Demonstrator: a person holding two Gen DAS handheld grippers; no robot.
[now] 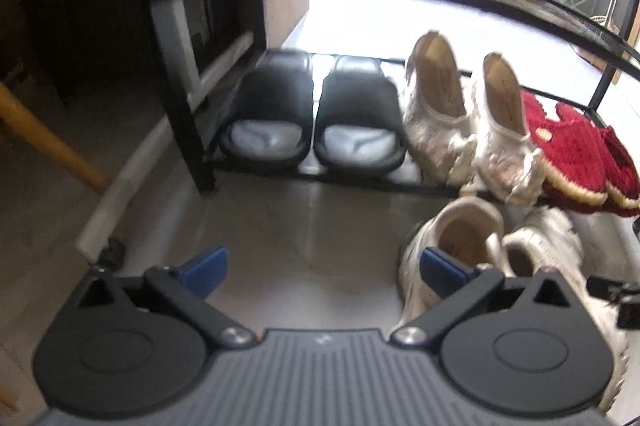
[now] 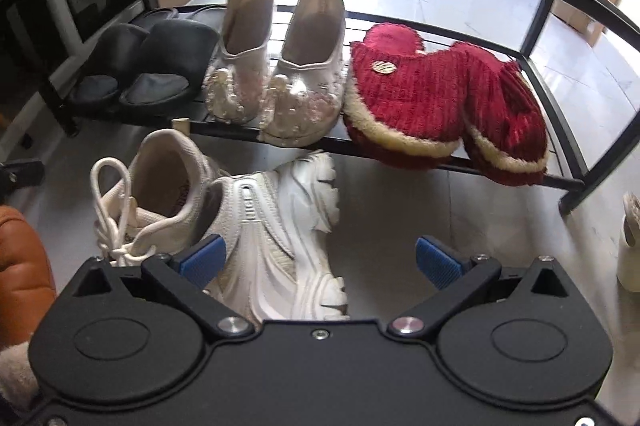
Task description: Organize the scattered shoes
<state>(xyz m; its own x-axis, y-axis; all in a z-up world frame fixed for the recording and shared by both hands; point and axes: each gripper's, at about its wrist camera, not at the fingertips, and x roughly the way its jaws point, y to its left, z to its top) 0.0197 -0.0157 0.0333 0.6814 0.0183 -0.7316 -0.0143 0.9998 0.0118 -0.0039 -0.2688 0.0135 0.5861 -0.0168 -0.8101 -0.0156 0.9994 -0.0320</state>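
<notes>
- Blue-padded left gripper (image 1: 322, 274) low over bare grey floor (image 1: 280, 226), jaws spread wide, nothing between; its right pad overlaps a white sneaker (image 1: 460, 238) at frame lower right.
- Right gripper (image 2: 320, 264) also spread wide, empty, hovering over the tipped white sneaker (image 2: 280, 246) on its side; laced white sneaker (image 2: 160, 194) upright just left.
- Black rack (image 2: 400, 146) bottom shelf, l-to-r: black slides (image 1: 312, 114), pearl flats (image 2: 280, 86), red slippers (image 2: 440, 106).
- Left view blurry; sneakers partly hidden by gripper bodies; brown item at right-view left edge cut off, can't ID.
</notes>
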